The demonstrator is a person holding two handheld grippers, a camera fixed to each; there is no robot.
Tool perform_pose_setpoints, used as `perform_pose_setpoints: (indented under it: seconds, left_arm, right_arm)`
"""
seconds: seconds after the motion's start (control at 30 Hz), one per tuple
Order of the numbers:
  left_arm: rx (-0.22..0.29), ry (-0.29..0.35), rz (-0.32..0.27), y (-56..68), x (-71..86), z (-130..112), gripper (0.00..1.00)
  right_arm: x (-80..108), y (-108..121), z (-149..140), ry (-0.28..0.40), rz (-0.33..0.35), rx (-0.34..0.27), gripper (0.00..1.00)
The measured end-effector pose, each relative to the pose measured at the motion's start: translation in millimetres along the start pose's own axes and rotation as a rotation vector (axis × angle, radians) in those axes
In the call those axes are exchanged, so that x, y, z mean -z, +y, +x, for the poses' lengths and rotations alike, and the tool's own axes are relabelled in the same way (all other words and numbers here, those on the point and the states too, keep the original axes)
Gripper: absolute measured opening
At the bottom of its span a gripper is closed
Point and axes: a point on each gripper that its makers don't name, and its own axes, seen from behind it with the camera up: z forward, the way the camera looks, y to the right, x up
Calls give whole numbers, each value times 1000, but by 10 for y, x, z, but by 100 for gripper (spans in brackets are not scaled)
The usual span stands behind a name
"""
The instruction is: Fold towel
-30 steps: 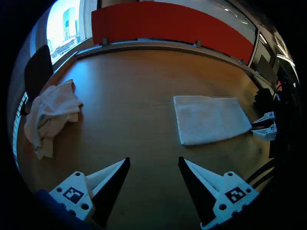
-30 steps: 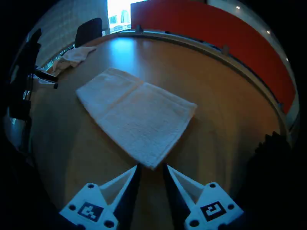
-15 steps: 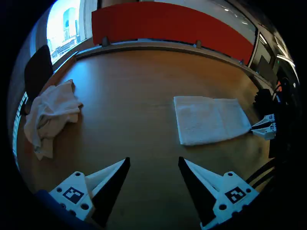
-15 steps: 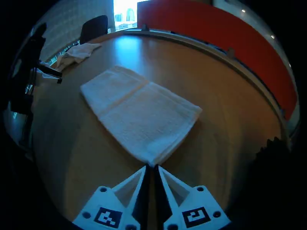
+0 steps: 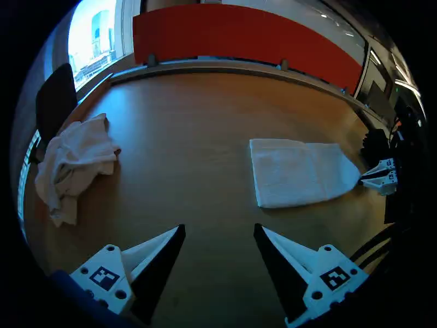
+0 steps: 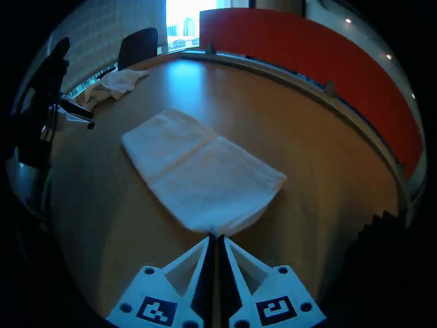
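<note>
A folded white towel (image 5: pixel 297 172) lies on the wooden table (image 5: pixel 185 126), to the right in the left gripper view. In the right gripper view the towel (image 6: pixel 202 175) stretches away from my right gripper (image 6: pixel 217 239), which is shut on its near corner, and that corner is raised a little off the table. In the left gripper view the right gripper (image 5: pixel 367 179) pinches the towel's pointed right end. My left gripper (image 5: pixel 218 228) hovers open over bare wood, well short of the towel, with nothing between its fingers. It shows again as the left gripper (image 6: pixel 87 117) at the table's left side.
A crumpled white cloth (image 5: pixel 76 161) lies near the table's left edge, seen again as the cloth (image 6: pixel 114 82) in the right gripper view. A dark chair (image 5: pixel 53 104) stands behind it. A red panel (image 5: pixel 240 35) runs along the table's far edge. Dark cables (image 5: pixel 377 145) lie at the right.
The right gripper has shut on the towel's near corner and lifted it, drawing that end into a point. The left gripper has not moved.
</note>
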Motion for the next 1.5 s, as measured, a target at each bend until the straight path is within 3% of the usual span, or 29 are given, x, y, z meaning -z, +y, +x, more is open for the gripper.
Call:
perform_pose_setpoints:
  seconds: [0.37, 0.67, 0.93, 1.17, 1.5]
  left_arm:
    - [9, 4, 3, -49, 46, -15, 94]
    - [20, 7, 5, -68, 75, -33, 94]
    - [20, 11, 4, -84, 104, -28, 93]
    - [22, 14, 9, -121, 165, -8, 93]
    - [39, 37, 14, -202, 340, 7, 93]
  right_arm:
    - [185, 13, 684, 100, -31, 60, 5]
    - [203, -107, 1197, 159, -16, 122, 5]
    - [167, -192, 1329, 158, -2, 159, 5]
    - [53, -323, 1480, 158, 25, 190, 5]
    - [-328, -837, 1781, 140, 117, 280, 6]
